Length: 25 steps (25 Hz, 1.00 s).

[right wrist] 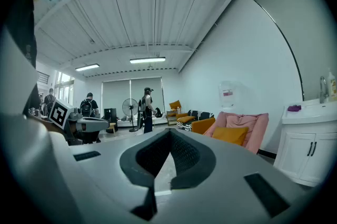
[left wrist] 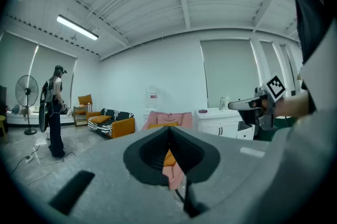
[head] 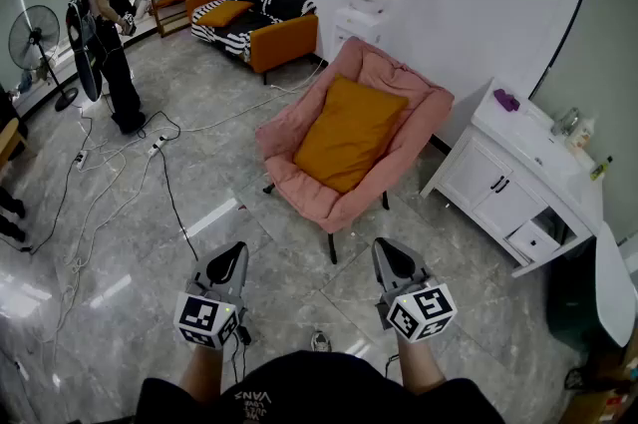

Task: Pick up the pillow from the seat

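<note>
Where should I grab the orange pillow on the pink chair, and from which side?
Probably the near lower edge of the orange square fabric pillow, coming from the open front of the pink padded chair. The pillow reclines against the backrest, and the chair's raised padded sides hem in its other edges.

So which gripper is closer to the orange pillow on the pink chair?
Right. The right gripper sits below-right of the pillow; the left gripper is farther off, below-left. Neither touches it.
</note>
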Tool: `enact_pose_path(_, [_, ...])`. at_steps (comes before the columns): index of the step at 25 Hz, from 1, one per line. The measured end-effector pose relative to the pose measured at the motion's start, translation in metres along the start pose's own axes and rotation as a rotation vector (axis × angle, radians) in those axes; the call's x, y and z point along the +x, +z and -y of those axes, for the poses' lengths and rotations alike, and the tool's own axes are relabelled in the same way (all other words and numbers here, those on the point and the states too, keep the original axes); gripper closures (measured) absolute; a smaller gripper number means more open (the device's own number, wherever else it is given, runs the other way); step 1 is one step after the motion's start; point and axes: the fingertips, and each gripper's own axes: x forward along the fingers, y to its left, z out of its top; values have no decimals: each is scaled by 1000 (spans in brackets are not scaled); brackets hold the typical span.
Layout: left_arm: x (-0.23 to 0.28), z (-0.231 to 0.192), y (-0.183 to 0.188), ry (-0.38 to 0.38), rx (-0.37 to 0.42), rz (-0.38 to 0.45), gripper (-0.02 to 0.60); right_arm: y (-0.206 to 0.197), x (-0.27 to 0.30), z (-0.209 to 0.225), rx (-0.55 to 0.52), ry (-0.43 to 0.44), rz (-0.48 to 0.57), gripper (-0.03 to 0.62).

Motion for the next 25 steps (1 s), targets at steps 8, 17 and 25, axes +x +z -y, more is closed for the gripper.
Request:
enact_pose_path(8, [22,0,-1,-8,16,2,563,-1,17,15,-1,13,1,592])
enact_pose_path(17, [45,19,-7,-48,9,-5,560,-5,23,34,44,61,16,591])
enact_pose_path(25, [69,32,-16,-37,-70,5,359,-13,31,67,76,59,9,411])
